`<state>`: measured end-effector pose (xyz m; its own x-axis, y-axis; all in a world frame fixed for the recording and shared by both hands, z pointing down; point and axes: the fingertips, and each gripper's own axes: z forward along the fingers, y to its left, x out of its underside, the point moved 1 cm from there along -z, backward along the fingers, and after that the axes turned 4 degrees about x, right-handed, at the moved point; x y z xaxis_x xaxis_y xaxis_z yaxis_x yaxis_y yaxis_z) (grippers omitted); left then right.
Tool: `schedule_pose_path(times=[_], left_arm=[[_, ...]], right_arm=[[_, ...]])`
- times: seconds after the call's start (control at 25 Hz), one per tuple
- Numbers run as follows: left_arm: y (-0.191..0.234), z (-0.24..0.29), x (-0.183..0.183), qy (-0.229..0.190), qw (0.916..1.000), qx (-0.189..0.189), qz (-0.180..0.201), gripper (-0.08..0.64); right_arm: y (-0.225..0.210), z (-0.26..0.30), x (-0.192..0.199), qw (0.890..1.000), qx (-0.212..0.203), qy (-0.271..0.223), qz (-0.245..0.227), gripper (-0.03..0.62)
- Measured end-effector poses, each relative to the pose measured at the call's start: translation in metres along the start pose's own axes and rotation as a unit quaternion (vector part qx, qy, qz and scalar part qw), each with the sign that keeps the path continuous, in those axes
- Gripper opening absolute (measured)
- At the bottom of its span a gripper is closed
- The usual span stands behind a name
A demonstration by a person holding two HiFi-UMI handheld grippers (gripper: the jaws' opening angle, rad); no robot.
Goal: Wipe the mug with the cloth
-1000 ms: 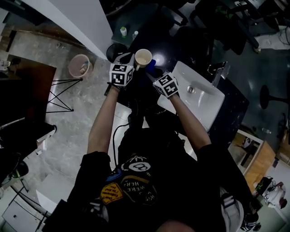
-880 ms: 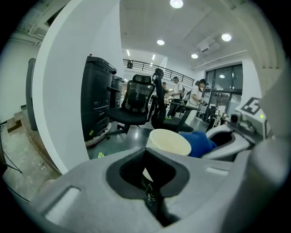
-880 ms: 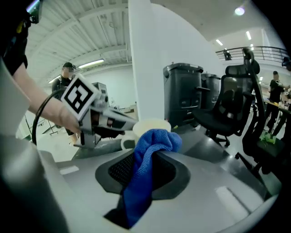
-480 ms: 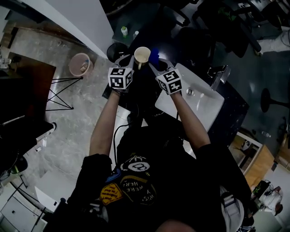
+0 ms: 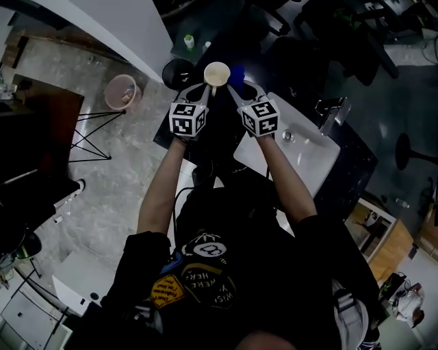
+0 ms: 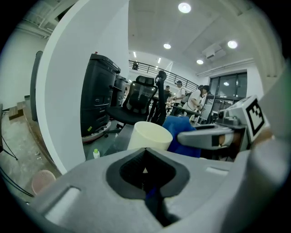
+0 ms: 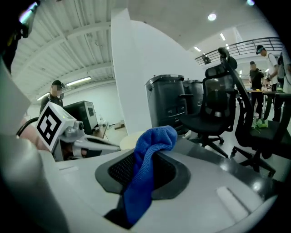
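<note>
My left gripper (image 5: 200, 87) is clamped on the cream mug (image 5: 217, 71), my right gripper (image 5: 236, 89) on the blue cloth (image 7: 150, 150); hard wiping could twist the mug free.

A white sink (image 5: 311, 154) is set in a dark counter (image 5: 356, 171), with a metal tap (image 5: 333, 109) at its far edge. Left of the sink, the floor (image 5: 102, 198) is pale marbled stone; to its right the ground is dark. Beyond the sink and to its left, a white wall (image 5: 116, 27) cuts in at a slant. A pink bucket (image 5: 120, 93) and a black wire stand (image 5: 89, 140) sit by the wall's foot. A small green-capped bottle (image 5: 187, 45) stands beyond the sink, near tall black bins (image 6: 97, 98). Black office chairs (image 7: 218, 100) stand farther off. Round ceiling lights (image 6: 184, 7) glow overhead, and tall dark-framed windows (image 6: 229, 88) close the far side.
</note>
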<state>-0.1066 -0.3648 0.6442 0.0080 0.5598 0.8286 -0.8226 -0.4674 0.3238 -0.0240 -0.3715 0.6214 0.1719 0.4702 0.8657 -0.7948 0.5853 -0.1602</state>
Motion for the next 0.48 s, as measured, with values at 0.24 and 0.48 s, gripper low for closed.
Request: schedule_pose_path(times=[0.24,0.48], left_arm=[[-0.006,0.005,0.001,-0.010,0.9998,0.003,-0.016,0.005],[-0.008,0.007,0.000,-0.013,0.9996,0.006,-0.024,0.005]], right_arm=[[-0.006,0.007,0.006,1.000,0.015,0.010,0.016,0.092],[0.006,0.020,0.052,0.996,-0.016,0.086,-0.007,0.092]])
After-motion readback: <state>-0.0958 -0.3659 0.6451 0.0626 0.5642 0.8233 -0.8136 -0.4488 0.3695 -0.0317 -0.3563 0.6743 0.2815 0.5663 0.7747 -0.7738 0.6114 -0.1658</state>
